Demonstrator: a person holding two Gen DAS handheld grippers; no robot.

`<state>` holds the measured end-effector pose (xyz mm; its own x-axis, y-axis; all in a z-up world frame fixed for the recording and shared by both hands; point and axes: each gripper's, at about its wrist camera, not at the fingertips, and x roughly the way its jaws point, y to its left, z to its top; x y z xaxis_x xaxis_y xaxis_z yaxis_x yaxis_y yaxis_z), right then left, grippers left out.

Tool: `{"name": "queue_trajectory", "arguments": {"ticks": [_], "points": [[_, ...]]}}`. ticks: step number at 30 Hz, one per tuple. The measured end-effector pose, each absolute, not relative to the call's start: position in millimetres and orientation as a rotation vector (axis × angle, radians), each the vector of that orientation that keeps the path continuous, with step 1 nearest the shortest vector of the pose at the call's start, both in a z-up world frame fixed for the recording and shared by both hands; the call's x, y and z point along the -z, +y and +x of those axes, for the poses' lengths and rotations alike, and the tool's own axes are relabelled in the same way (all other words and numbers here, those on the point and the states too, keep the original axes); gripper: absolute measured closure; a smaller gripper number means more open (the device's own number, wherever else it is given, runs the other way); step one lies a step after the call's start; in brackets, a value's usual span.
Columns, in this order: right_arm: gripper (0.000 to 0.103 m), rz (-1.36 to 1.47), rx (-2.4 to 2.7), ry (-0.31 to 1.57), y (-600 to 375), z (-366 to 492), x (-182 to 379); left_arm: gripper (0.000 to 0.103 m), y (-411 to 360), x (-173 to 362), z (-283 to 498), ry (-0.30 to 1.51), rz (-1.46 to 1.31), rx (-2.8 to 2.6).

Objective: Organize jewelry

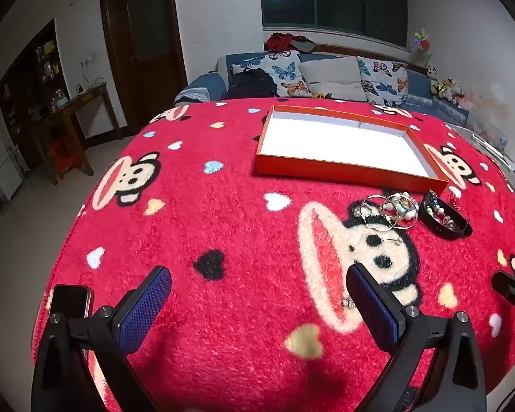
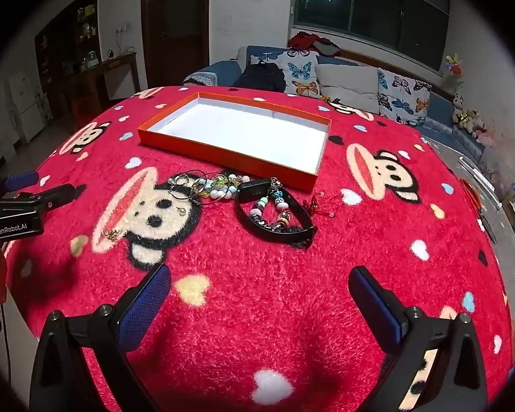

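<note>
Left gripper [image 1: 257,295]: jaws spread wide, nothing between the blue pads, angled down over the red fleece blanket [image 1: 223,206] with its monkey print. Right gripper [image 2: 259,292]: likewise wide apart, holding nothing.

Shallow orange box [image 2: 223,152], white inside, lying open at the far side of the blanket.

Just in front of the box: tangle of thin metal hoops and pearl beads [image 2: 206,187]; beside it to the right, black band [image 2: 274,213] with beaded charm bracelet [image 2: 274,206] lying across it; small red butterfly piece [image 2: 312,206] right of the band.

Apart, nearer: pearl earring [image 2: 181,210] and small gold ring-like piece [image 2: 112,234] on the monkey's face.

Phone [image 1: 70,300] at the blanket's near left edge.
</note>
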<state>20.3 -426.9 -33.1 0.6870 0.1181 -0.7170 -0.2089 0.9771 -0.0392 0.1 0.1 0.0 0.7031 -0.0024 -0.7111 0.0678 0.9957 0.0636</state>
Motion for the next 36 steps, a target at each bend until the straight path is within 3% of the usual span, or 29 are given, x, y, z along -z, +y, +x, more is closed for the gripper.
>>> {"name": "queue_trajectory", "arguments": {"ticks": [36], "points": [[0.000,-0.126,-0.188,0.780,-421,19,28,0.000,-7,1,-1,0.793,0.101,0.065]]}}
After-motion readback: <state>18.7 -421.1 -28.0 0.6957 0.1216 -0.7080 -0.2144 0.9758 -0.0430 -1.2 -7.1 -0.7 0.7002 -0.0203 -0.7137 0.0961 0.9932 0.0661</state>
